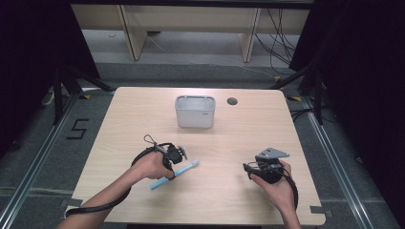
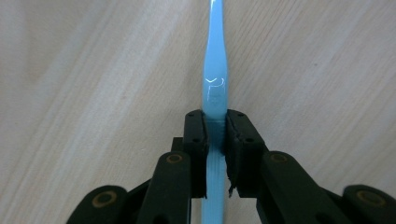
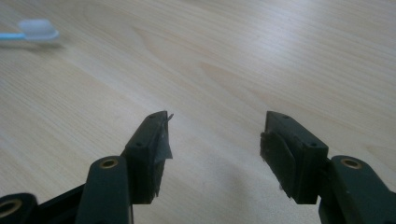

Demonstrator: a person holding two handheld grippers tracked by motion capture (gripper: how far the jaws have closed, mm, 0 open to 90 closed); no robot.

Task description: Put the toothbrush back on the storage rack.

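Observation:
A light blue toothbrush point(image 1: 186, 167) lies slantwise on the wooden table point(image 1: 138, 114), left of the middle near the front. My left gripper point(image 1: 171, 174) is shut on its handle. In the left gripper view both pads press the toothbrush point(image 2: 215, 70) from either side, and its shaft runs straight ahead from the left gripper point(image 2: 215, 122). My right gripper point(image 1: 247, 167) rests at the front right, pointing left, with its jaws open. In the right gripper view nothing lies between the tips of the right gripper point(image 3: 215, 122), and the toothbrush's white-bristled head point(image 3: 39, 29) shows far off at top left.
A grey rectangular bin point(image 1: 193, 119) stands at the back middle of the table, with a round cable hole point(image 1: 232, 101) to its right. Black stands and cables flank the table on the floor.

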